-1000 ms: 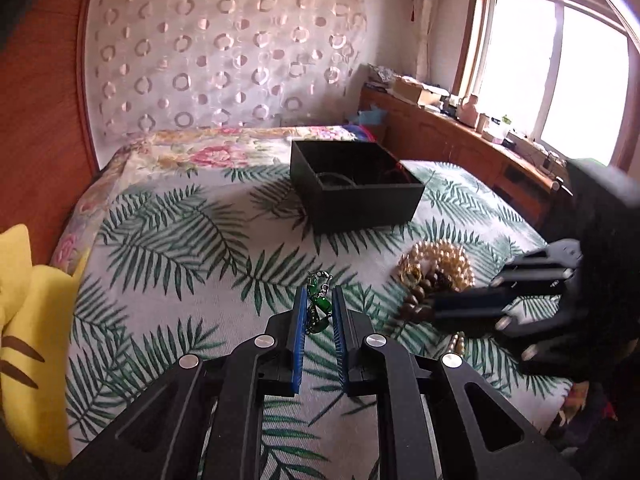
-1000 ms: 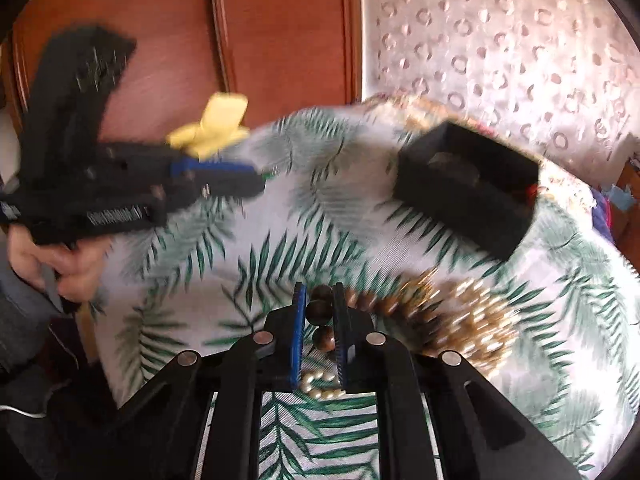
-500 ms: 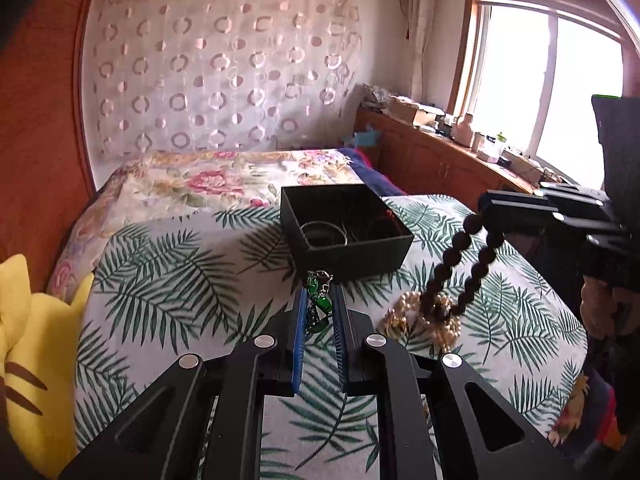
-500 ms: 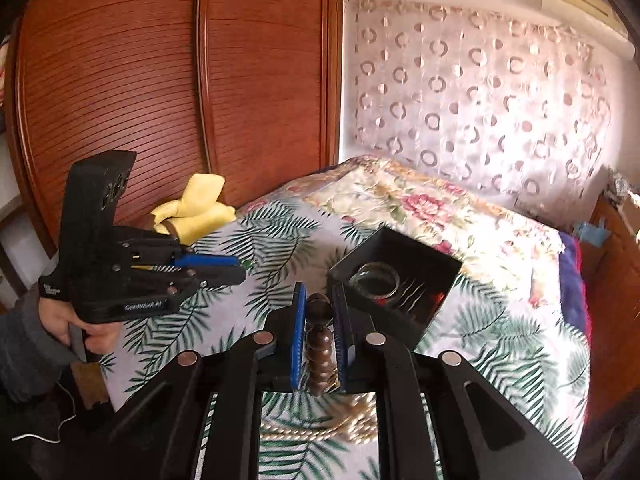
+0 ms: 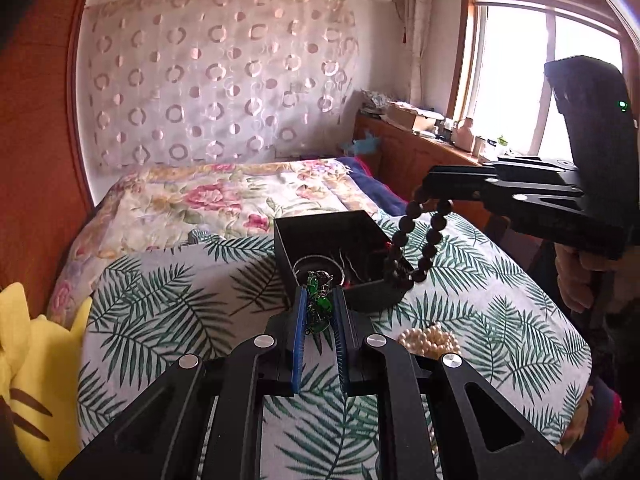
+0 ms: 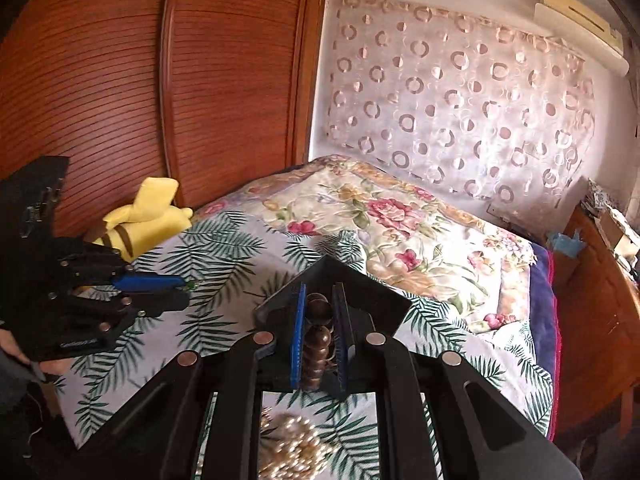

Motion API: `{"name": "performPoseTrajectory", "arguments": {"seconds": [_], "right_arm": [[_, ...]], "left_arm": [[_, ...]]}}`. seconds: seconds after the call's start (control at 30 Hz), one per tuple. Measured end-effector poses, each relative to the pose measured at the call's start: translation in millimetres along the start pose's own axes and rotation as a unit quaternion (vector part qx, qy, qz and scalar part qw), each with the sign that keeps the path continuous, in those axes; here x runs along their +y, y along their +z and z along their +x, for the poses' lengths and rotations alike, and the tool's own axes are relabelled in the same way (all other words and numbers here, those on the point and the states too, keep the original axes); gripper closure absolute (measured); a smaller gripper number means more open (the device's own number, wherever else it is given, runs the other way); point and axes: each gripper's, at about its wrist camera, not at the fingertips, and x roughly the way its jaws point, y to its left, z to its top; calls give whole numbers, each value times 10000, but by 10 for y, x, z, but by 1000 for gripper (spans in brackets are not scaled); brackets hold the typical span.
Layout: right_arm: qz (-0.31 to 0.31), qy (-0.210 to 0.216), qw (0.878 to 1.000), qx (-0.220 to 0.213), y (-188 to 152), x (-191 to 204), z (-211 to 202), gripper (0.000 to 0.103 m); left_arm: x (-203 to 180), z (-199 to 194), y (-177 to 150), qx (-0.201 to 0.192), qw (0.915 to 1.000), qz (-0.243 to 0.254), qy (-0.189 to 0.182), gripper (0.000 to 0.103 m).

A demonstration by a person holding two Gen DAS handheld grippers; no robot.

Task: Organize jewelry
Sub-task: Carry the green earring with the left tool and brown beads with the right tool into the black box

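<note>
A: Bedroom first: what takes up most of it?

B: One bed (image 5: 168,292) under a palm-leaf spread, with a wooden wardrobe (image 6: 160,92) at its side and a yellow plush toy (image 6: 144,220) at the bed's edge.

A: And the box?

B: It's a black jewelry box (image 5: 320,228), open-topped, sitting on the spread near the middle of the bed. A ring-shaped bangle (image 5: 320,266) lies inside it.

A: The right claw?

B: The right claw (image 6: 319,308) pinches a string of dark wooden beads (image 5: 416,236). From the left wrist view, the loop hangs down over the box's right-hand corner, its low end at or inside the rim.

A: The left one?

B: The left claw (image 5: 320,308) is pressed onto a green-stoned chain piece (image 5: 320,304), held just short of the box's near wall.

A: Anything loose?

B: A heap of pearls (image 5: 430,340) on the spread, near the box.
</note>
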Motion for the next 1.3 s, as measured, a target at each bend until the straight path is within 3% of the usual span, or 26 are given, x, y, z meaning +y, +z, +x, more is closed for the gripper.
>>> {"name": "performPoseTrajectory", "arguments": {"seconds": [0.27,0.53,0.83,0.87,0.97,1.3], "right_arm": [[163,-133,9996,212,-42,-166,296,88],[455,-37,9989,76,5,-287,341,88],[679,-43,9960,575,-194,-377,592,86],[691,-46,9960,572,-212,-379,592,84],[800,-2,9954,526,-261,-403,553,62],[759,11,9963,404,-529,-344,308,62]], "left_arm": [[0,304,167,98,9999,-63,13,91],[-42,559,285,208,9998,-30,18,91],[-65,803,336,376,9993,-71,58,91],[-65,817,338,385,9992,-74,62,91],[-59,874,346,426,9990,-87,80,91],[-170,1072,386,538,9984,36,177,88]]}}
